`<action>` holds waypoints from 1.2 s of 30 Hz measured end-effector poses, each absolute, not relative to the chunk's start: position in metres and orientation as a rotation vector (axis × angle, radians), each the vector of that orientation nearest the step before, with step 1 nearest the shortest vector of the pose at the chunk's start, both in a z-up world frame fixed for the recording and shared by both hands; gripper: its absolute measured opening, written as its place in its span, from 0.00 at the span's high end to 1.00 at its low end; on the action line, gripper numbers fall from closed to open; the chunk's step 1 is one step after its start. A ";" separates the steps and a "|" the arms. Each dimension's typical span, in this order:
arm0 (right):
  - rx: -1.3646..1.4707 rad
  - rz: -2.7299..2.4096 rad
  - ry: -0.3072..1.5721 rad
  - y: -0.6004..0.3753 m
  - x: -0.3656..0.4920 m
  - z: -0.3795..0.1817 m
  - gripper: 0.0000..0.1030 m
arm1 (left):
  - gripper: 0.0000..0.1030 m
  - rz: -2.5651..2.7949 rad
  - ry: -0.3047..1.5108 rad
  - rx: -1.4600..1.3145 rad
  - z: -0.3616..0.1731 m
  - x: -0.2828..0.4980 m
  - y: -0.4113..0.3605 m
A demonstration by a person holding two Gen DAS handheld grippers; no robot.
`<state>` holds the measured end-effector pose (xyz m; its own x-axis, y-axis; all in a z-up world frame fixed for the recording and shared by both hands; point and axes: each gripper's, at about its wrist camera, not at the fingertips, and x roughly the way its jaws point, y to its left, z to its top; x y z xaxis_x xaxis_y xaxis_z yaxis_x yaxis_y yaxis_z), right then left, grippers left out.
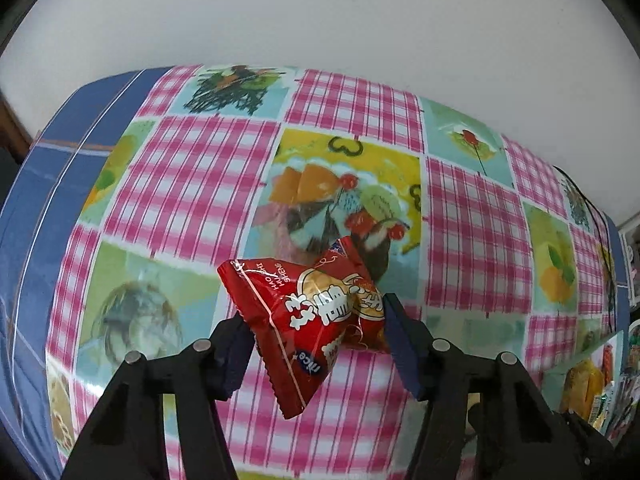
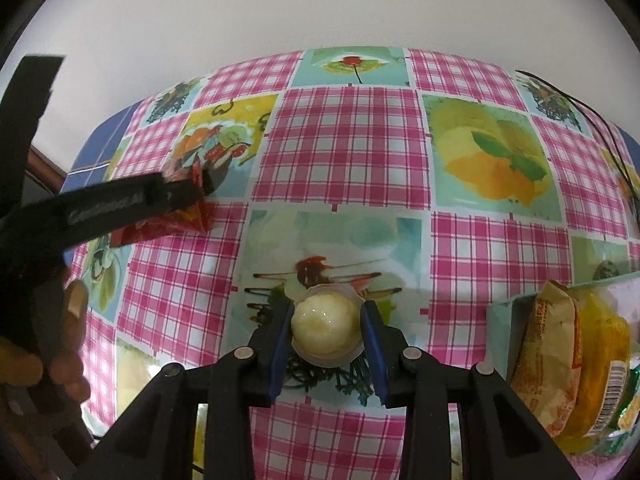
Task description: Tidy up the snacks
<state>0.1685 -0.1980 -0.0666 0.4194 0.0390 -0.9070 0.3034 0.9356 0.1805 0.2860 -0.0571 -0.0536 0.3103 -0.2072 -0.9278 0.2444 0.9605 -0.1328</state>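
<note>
My left gripper [image 1: 316, 344] is shut on a red snack packet [image 1: 308, 320] with white lettering and holds it above the table. The same gripper [image 2: 198, 184] and packet [image 2: 168, 224] show at the left of the right wrist view. My right gripper [image 2: 326, 332] is shut on a small clear jelly cup [image 2: 325, 328] with pale yellow filling, held between the blue pads [image 2: 280, 344]. Both are over the checked tablecloth [image 2: 344, 140].
A clear box [image 2: 500, 320] at the right holds yellow and orange snack packets [image 2: 560, 364]; it also shows at the right edge of the left wrist view [image 1: 592, 364]. A black cable [image 2: 608, 132] lies at the table's far right. A white wall stands behind.
</note>
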 end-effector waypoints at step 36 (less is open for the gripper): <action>0.588 -0.172 1.188 -0.179 0.128 -0.054 0.32 | 0.40 -0.235 1.284 -0.234 -0.034 0.206 0.018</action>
